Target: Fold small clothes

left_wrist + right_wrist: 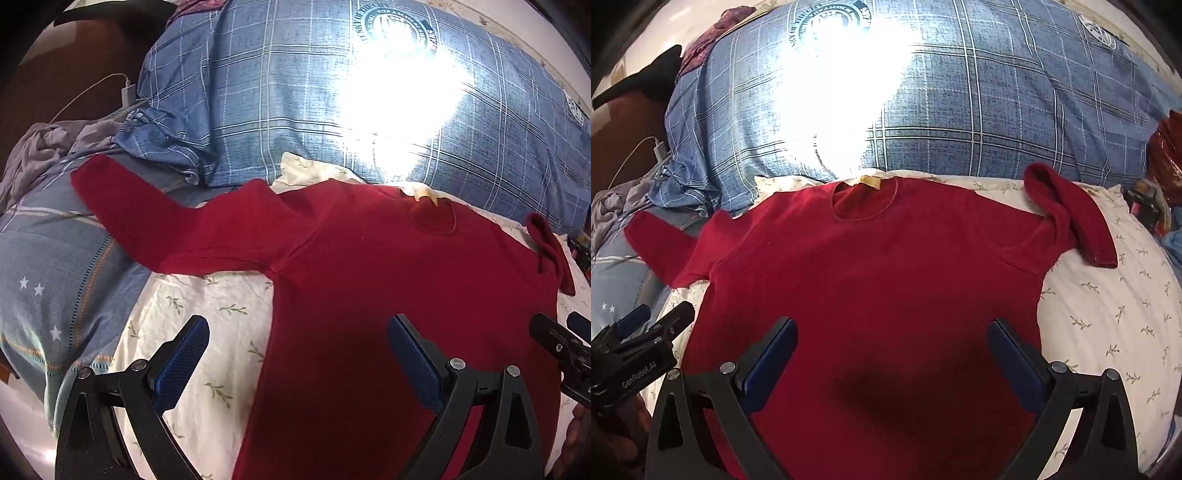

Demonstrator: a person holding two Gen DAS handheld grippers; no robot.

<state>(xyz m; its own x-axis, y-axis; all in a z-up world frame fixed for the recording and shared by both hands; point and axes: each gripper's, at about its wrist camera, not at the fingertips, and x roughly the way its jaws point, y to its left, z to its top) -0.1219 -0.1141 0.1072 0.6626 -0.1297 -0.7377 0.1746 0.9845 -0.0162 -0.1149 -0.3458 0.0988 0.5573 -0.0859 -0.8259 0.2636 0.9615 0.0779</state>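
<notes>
A dark red long-sleeved sweater (369,280) (871,280) lies spread flat on a white leaf-print sheet (207,332) (1108,314), neck hole at the far side with a yellow label (866,181). Its left sleeve (122,210) stretches out straight over blue bedding. Its right sleeve (1071,218) is bent back on itself. My left gripper (297,347) hovers open above the sweater's left side edge, nothing between its blue pads. My right gripper (892,350) hangs open over the lower middle of the sweater. Each gripper shows at the edge of the other's view.
A blue plaid quilt (295,110) (960,110) is heaped behind the sweater, with a strong glare patch on it. Star-print blue bedding (44,280) and a crumpled grey cloth (48,147) lie left. A white charger with cable (127,92) is at far left. Clutter (1160,177) sits far right.
</notes>
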